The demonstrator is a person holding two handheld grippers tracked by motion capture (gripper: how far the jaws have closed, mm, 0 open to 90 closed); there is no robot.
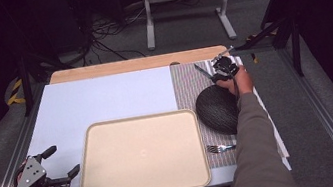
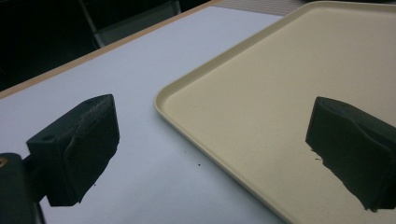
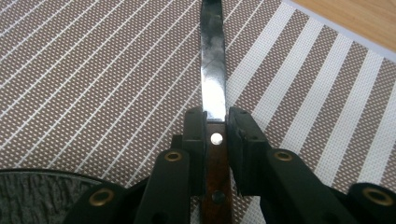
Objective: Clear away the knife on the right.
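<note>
Nearest the lens in the right gripper view: the right gripper [image 3: 215, 122], its two black jaws pinching the knife [image 3: 213, 70] at the top of its brown riveted wooden handle, pads pressing either side where the handle is meeting the blade. Blade running on toward 12 o'clock, lying flat on the striped placemat [image 3: 93, 70].

High view: knife [image 1: 203, 71] lying at about 1 o'clock on the table, on the far end of the placemat [image 1: 186, 85], with the right gripper [image 1: 223, 67] sitting on its handle end and the person's right hand [image 1: 238, 81] just behind. Dark round plate [image 1: 217, 108] sitting on the mat just nearer, partly under the sleeve. A fork [image 1: 220, 148] lying at the mat's near end, around 5 o'clock, well apart from the knife.

Beige tray [image 1: 141, 155] lying at centre-near, bare. At 8 o'clock the left gripper [image 1: 61, 163] is hovering beside the tray's left edge, jaws spread wide and gripping nothing; in its own view the tray rim [image 2: 187, 123] is showing between them
</note>
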